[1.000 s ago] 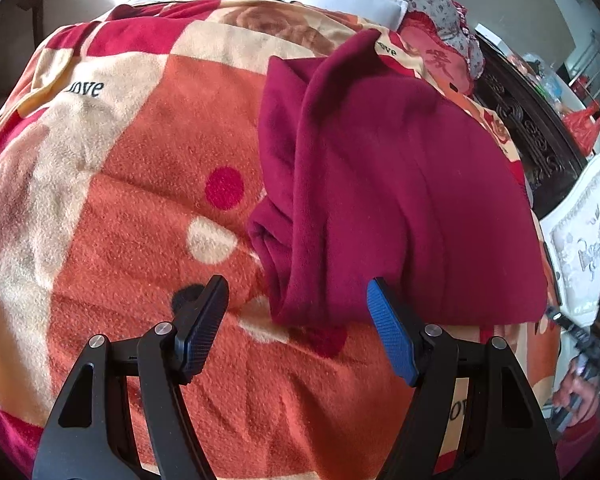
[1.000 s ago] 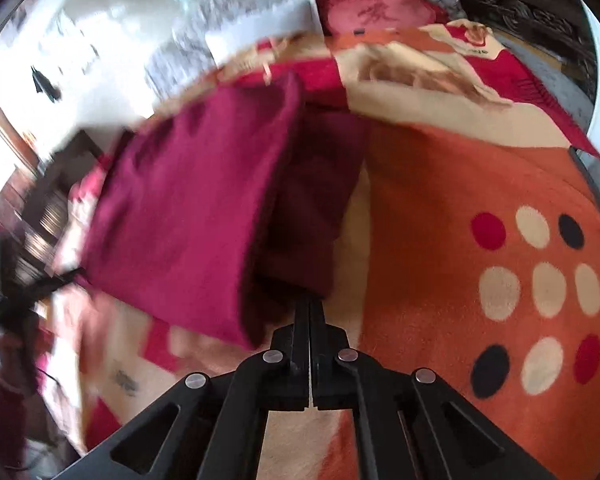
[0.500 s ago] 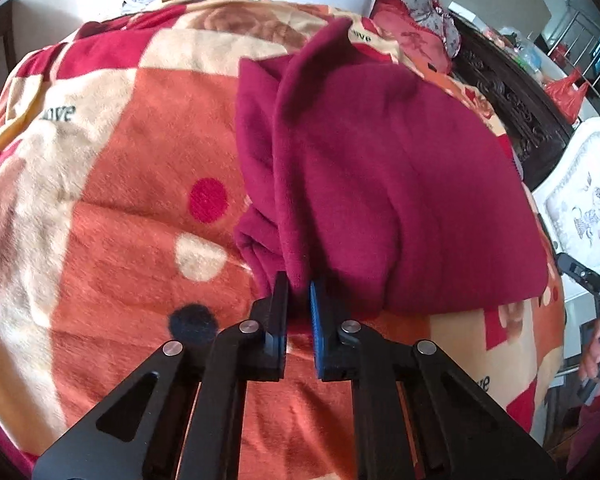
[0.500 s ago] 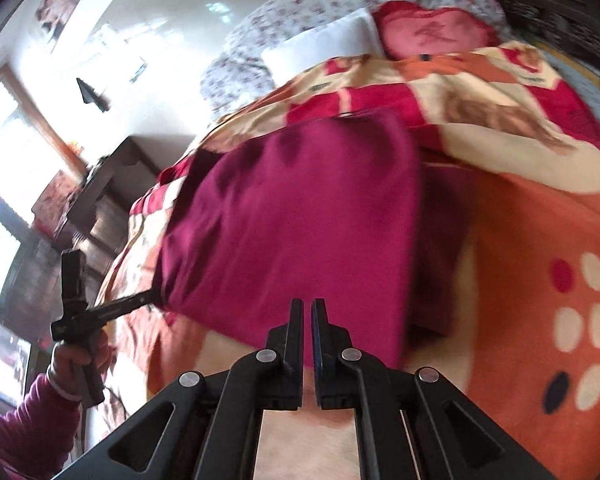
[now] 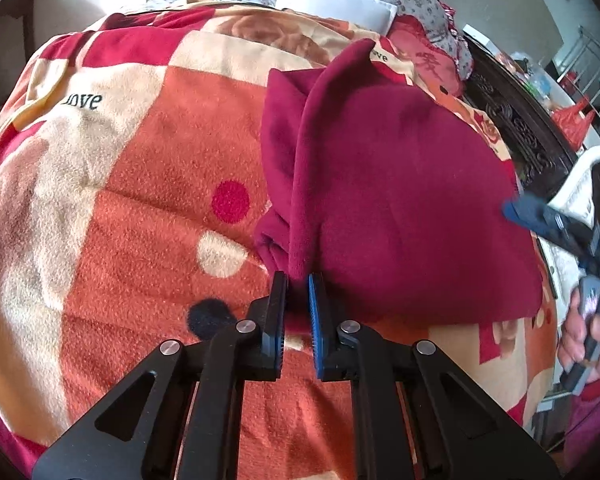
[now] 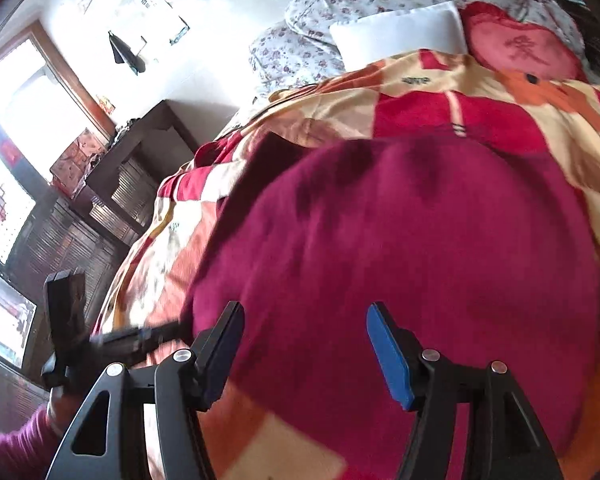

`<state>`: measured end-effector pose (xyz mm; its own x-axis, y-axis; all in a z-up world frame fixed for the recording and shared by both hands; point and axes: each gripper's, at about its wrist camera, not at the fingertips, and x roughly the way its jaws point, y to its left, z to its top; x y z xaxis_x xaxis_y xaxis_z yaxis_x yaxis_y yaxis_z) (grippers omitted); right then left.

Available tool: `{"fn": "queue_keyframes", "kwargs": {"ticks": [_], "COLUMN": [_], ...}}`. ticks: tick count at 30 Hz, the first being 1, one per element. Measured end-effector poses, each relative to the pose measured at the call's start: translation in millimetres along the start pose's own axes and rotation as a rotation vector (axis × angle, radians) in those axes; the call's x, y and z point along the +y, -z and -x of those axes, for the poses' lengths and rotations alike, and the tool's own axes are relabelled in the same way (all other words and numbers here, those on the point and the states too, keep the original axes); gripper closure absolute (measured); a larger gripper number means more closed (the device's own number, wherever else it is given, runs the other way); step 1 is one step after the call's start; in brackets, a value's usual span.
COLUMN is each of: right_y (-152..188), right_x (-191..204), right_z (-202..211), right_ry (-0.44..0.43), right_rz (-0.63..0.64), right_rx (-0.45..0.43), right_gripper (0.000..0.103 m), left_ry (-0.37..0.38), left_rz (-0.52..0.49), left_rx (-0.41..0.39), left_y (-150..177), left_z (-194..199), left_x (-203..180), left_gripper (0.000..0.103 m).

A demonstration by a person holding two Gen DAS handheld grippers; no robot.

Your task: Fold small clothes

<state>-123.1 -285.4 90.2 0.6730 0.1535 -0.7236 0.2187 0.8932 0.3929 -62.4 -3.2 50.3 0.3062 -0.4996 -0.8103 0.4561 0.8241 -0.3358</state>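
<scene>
Left wrist view shows the left gripper [image 5: 298, 292] with its jaws pinched together on the near corner of a dark red fleece garment [image 5: 400, 200], a ridge of the cloth caught between the black pad and the blue pad. From that corner a fold runs away toward the head of the bed, and a second layer of the same cloth shows beside it on the left. The garment lies on the right half of an orange, cream and red blanket [image 5: 120, 208] that covers the bed, its far tip reaching close to a white pillow [image 5: 332, 0] and a red cushion [image 5: 424, 56] at the head end. At the right edge of the bed the right gripper [image 5: 516, 210] comes in blurred, just beside the edge of the garment, held by the person's hand [image 5: 592, 332].

Right wrist view has the right gripper [image 6: 304, 344] over the near edge of the garment [image 6: 420, 240] with its jaws wide apart; they have just been opening, and the pads press on nothing, the cloth lying below the gap. To the left, near the side edge of the bed, the left gripper [image 6: 156, 334] shows dark and blurred at the corner of the garment, with a hand and a dark red sleeve [image 6: 16, 444] under it
</scene>
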Motion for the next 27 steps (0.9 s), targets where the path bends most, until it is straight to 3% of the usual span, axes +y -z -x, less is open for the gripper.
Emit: {"fn": "queue_keyframes", "kwargs": {"ticks": [8,17,24,27], "right_y": [-62.0,-103.1,-115.4,-116.5], "right_x": [27.4,50.0,64.9,70.6], "right_z": [-61.7,-111.3,-166.1,-175.8], "right_ry": [0.066,0.106,0.172,0.197], "right_rz": [0.092,0.154,0.222,0.265], "right_rx": [0.025,0.032,0.095,0.101], "right_gripper": [0.051,0.051,0.051,0.043], "left_ry": [-0.077,-0.089,-0.068,-0.053], "left_rz": [0.008,0.0,0.035,0.053], "left_rx": [-0.022,-0.032,-0.038,-0.039], "left_y": [-1.0,-2.5,-1.8,-1.8], "left_z": [-2.0,-8.3,-11.1,-11.4], "left_x": [2.7,8.9,16.5,20.8], "left_gripper": [0.062,0.059,0.052,0.051]}}
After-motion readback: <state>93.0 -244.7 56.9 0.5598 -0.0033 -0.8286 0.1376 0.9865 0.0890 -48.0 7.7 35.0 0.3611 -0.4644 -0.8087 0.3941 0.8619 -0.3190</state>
